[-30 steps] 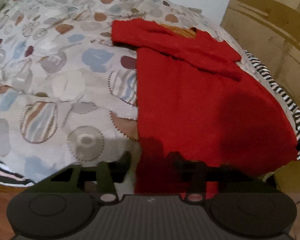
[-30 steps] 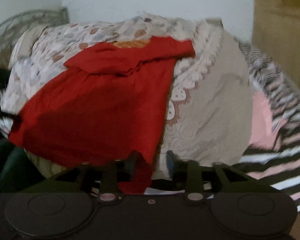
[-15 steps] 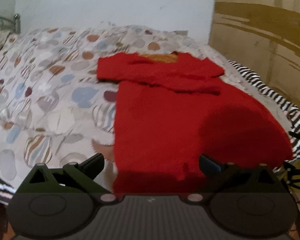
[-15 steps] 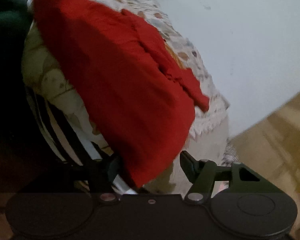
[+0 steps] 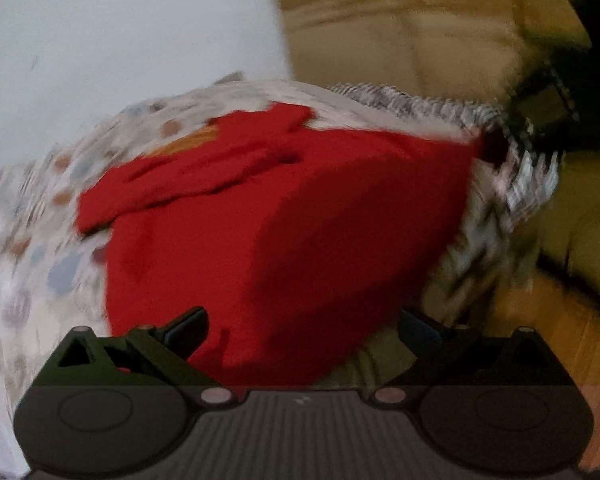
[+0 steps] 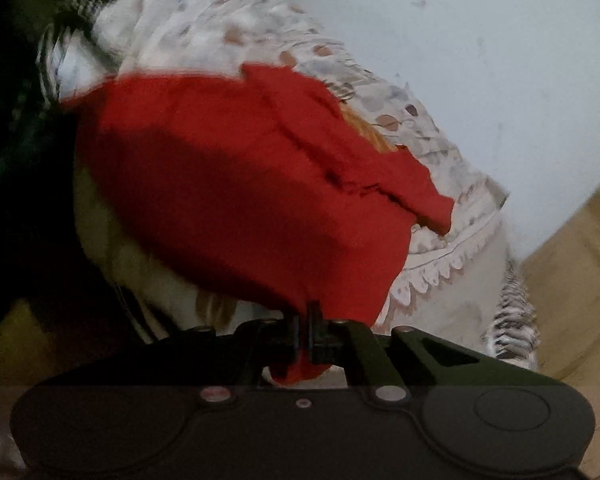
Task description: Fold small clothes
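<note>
A red garment (image 5: 268,216) lies spread on a bed with a patterned quilt (image 5: 40,248), its sleeves folded across the top near an orange collar patch. In the left wrist view my left gripper (image 5: 300,328) is open, its jaws set wide on either side of the garment's near hem, which lies between them. In the right wrist view the red garment (image 6: 236,184) fills the middle, and my right gripper (image 6: 306,328) is shut on the hem near a bottom corner; a pinch of red cloth hangs below the closed fingers. Both views are tilted and blurred.
A black-and-white striped blanket (image 5: 516,176) hangs over the bed's right edge. A wooden wardrobe (image 5: 420,28) stands beyond it, with wooden floor (image 5: 560,340) below. A white wall (image 6: 480,40) is behind the bed. A scalloped quilt border (image 6: 440,272) lies beside the garment.
My right gripper has closed on the garment's hem; half a second ago it was open around it. My left gripper opened wide a moment earlier and has tilted, staying at the hem.
</note>
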`<state>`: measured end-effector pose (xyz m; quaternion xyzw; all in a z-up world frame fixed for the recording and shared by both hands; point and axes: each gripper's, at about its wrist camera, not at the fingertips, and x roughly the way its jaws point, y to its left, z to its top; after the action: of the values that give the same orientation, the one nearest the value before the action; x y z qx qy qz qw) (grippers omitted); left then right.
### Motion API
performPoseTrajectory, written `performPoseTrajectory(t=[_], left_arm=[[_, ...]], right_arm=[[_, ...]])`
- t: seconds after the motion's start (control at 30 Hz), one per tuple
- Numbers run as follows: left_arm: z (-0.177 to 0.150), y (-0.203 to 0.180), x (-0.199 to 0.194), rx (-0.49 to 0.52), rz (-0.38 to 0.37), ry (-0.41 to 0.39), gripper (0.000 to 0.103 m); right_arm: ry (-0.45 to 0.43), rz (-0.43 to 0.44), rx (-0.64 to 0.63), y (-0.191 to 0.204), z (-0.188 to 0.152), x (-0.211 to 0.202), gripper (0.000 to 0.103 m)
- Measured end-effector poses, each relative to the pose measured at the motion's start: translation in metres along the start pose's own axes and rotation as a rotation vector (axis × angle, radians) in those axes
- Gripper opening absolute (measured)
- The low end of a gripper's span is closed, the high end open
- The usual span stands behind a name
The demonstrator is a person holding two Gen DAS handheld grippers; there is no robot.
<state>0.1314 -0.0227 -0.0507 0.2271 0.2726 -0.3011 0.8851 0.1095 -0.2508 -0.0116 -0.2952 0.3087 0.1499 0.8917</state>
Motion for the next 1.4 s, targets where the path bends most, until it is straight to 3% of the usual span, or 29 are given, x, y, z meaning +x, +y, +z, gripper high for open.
performPoseTrajectory(t=[0.07,0.23,0.33,0.43,0.6,0.73,0.87,0.97,1.13,1.2,1.23,1.4], left_arm=[[0.005,-0.024,0.014,0.071,0.048,0.011,0.102],[0.022,-0.058,0.053,0.095,0.121,0.032,0.103],[0.025,-0.066,0.061,0.128,0.137,0.014,0.103],[0.018,-0.064,0.053,0.168,0.132,0.011,0.103],[-0.001,-0.050,0.043,0.221,0.106,0.065,0.102],[-0.013,-0.041,0.042,0.274,0.134,0.115,0.102],[-0.018,-0.026,0.039,0.249,0.148,0.154,0.102],[-0.020,-0.013,0.036,0.225,0.165,0.179,0.102],[-0.026,0.008,0.037,0.225,0.210,0.241,0.102],[-0.028,0.016,0.034,0.206,0.216,0.259,0.102],[-0.029,0.019,0.030,0.192,0.214,0.260,0.102],[-0.025,0.028,0.001,0.131,0.154,0.162,0.102]], right_arm=[[-0.003,0.061,0.059,-0.017,0.023,-0.003,0.002],[0.008,0.199,0.236,-0.053,0.062,-0.010,0.002],[-0.003,0.211,0.229,-0.064,0.074,-0.011,0.002],[0.030,0.205,0.154,-0.061,0.066,-0.011,0.002],[0.127,0.175,0.041,-0.047,0.021,-0.006,0.004],[0.159,0.140,-0.024,-0.032,-0.016,-0.001,0.030],[0.128,0.110,-0.151,-0.007,-0.043,0.003,0.059],[0.093,0.029,-0.301,0.017,-0.057,0.010,0.073],[0.055,-0.139,-0.580,0.060,-0.084,0.037,0.073],[0.046,-0.199,-0.636,0.067,-0.089,0.046,0.067],[0.044,-0.220,-0.652,0.068,-0.091,0.049,0.057],[0.060,-0.169,-0.644,0.063,-0.087,0.044,0.037]])
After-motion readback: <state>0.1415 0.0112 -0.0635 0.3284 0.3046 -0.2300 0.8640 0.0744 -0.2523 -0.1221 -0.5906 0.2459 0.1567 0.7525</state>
